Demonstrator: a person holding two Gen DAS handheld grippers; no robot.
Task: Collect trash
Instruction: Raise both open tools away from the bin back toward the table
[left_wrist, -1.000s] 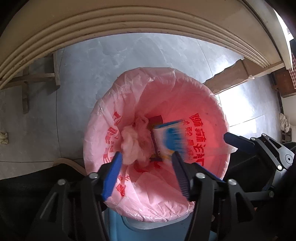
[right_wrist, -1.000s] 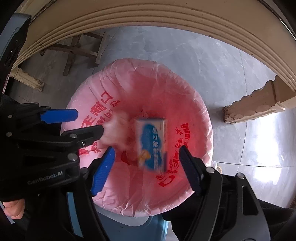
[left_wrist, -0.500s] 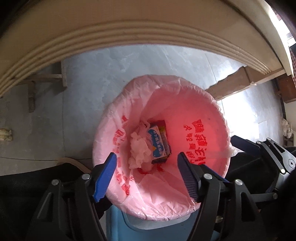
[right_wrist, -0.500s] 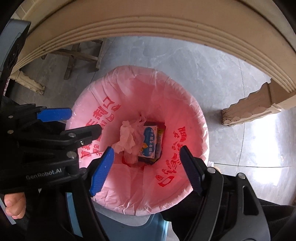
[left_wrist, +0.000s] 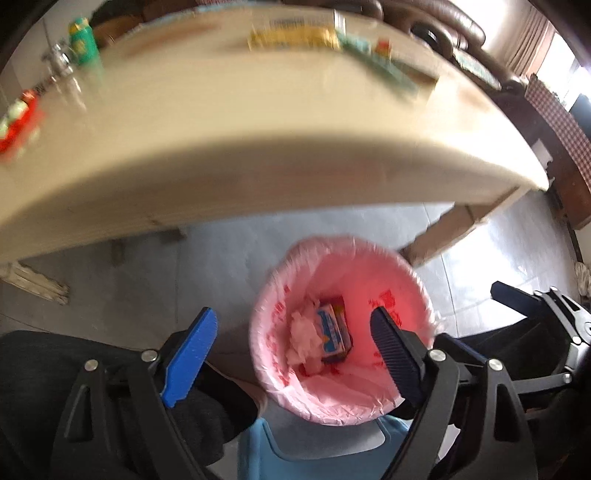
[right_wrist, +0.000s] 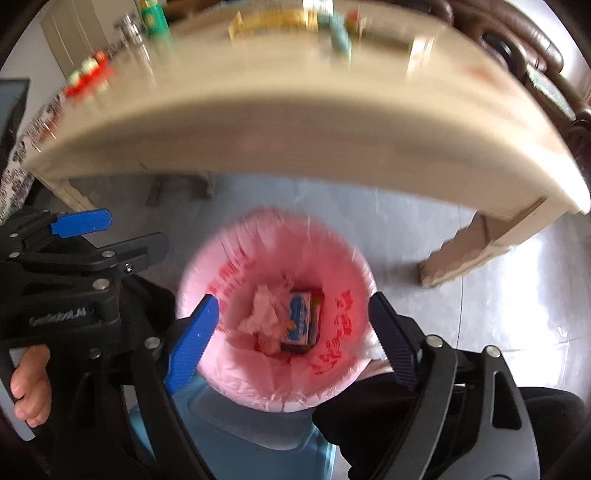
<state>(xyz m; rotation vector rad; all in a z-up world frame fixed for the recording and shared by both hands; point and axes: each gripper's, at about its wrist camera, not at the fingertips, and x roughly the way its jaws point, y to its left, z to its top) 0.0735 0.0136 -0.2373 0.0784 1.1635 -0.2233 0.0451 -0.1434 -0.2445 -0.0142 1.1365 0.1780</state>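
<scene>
A bin lined with a pink bag (left_wrist: 399, 280) (right_wrist: 229, 258) stands on the floor below the table. Inside it lie a blue and white carton (left_wrist: 332, 330) (right_wrist: 300, 316) and crumpled white tissue (left_wrist: 301, 332) (right_wrist: 264, 308). My left gripper (left_wrist: 295, 347) is open and empty above the bin's near rim. My right gripper (right_wrist: 295, 336) is open and empty over the bin. Each gripper also shows at the edge of the other's view.
A beige table (left_wrist: 258, 140) (right_wrist: 295, 122) juts over the bin, its top blurred. On it are yellow and green packets (left_wrist: 295, 37), a green can (left_wrist: 83, 38) and red items (left_wrist: 18, 118). A table leg (right_wrist: 476, 247) stands right of the bin. The floor is grey tile.
The carton dropped into the bin and came to rest beside the tissue. Both grippers rose and tilted up, so the bin looks smaller and the tabletop has come into view.
</scene>
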